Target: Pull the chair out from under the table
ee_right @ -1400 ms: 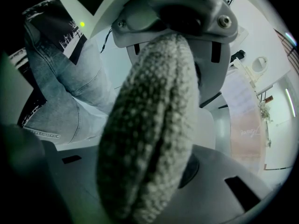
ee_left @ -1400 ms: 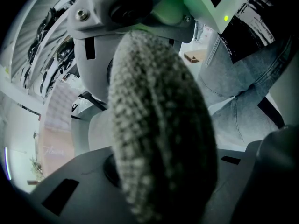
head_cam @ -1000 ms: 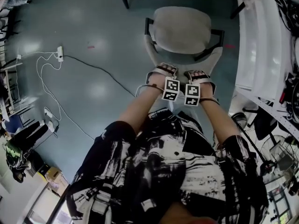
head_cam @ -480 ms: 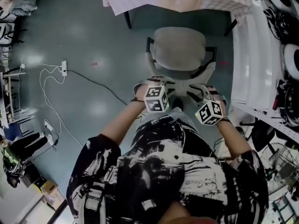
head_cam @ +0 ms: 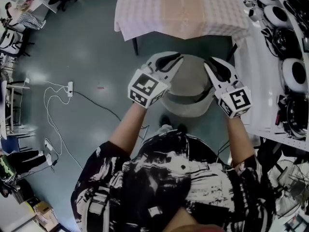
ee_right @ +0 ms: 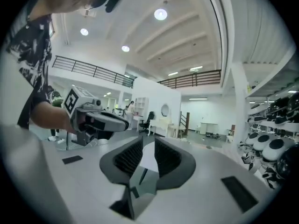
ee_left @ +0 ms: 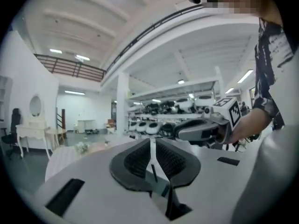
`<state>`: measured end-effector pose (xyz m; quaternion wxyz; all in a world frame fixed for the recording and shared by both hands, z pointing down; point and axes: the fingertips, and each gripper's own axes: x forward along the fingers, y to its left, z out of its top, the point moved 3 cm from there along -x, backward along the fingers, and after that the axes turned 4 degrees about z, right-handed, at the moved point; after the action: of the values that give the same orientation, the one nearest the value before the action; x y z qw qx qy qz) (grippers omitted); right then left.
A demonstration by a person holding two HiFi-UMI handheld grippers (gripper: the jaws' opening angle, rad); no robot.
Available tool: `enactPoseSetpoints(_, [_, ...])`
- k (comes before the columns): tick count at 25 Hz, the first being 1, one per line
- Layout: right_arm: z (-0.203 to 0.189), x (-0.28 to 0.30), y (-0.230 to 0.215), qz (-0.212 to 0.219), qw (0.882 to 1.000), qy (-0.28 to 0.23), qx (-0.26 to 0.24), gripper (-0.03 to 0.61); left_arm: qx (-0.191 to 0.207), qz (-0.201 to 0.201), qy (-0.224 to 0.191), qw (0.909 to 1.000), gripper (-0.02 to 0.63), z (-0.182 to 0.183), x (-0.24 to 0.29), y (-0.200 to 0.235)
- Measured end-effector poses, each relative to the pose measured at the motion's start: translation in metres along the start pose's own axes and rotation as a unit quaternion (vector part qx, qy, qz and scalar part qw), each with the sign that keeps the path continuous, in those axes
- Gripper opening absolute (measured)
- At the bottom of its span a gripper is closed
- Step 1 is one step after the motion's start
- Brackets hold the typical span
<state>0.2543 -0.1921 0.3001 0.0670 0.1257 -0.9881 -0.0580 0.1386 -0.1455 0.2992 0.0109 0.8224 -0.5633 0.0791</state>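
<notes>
Grey chair [head_cam: 190,81]: on the floor [head_cam: 87,47] just on the near side of the checked-cloth table [head_cam: 178,13], seat apparently clear of the tabletop's near edge. Judged pulled out, or close to it.

Above it, left gripper [head_cam: 175,58] and right gripper [head_cam: 212,64], held about level, one over each side of the seat in the head view, touching nothing. Left jaws just closed down to a thin slit, right jaws just closing to a narrow gap; nothing between either pair.

To finish well: look down and confirm the seat free of the cloth's hem. If short, spread both jaws, drop to the two ends of the backrest, clamp evenly, draw straight toward the near side without twisting.

Power strip [head_cam: 70,87] and its cable far left, well apart from the chair; white shelving [head_cam: 260,47] close on the right, so keep the pull straight.
</notes>
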Motion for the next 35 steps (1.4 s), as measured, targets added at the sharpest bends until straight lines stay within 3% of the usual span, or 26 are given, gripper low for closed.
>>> enactPoseSetpoints(2, [0.025, -0.001, -0.015, -0.017, 0.999, -0.027, 0.009, 0.057, 0.017, 0.024, -0.038, 0.9989, 0.028, 0.035, -0.002, 0.012])
enactPoseSetpoints(5, [0.049, 0.003, -0.026, -0.030, 0.998, -0.056, 0.007, 0.046, 0.042, 0.045, -0.059, 0.9964, 0.026, 0.061, 0.000, 0.027])
enactPoseSetpoints(10, [0.071, 0.018, -0.031, -0.049, 0.997, -0.067, -0.001, 0.002, 0.024, 0.062, -0.072, 0.9952, 0.003, 0.077, 0.005, 0.049])
enactPoseSetpoints(14, [0.077, 0.019, -0.036, -0.063, 0.995, -0.071, -0.001, -0.002, -0.008, 0.066, -0.081, 0.9945, 0.002, 0.079, 0.012, 0.052])
enactPoseSetpoints(21, [0.073, 0.021, -0.045, -0.086, 0.994, -0.068, 0.005, -0.002, -0.024, 0.063, -0.075, 0.9949, 0.002, 0.067, 0.017, 0.052])
enactPoseSetpoints(35, [0.060, 0.020, -0.053, -0.092, 0.994, -0.054, 0.006, -0.002, -0.025, 0.061, -0.064, 0.9957, 0.002, 0.058, 0.026, 0.050])
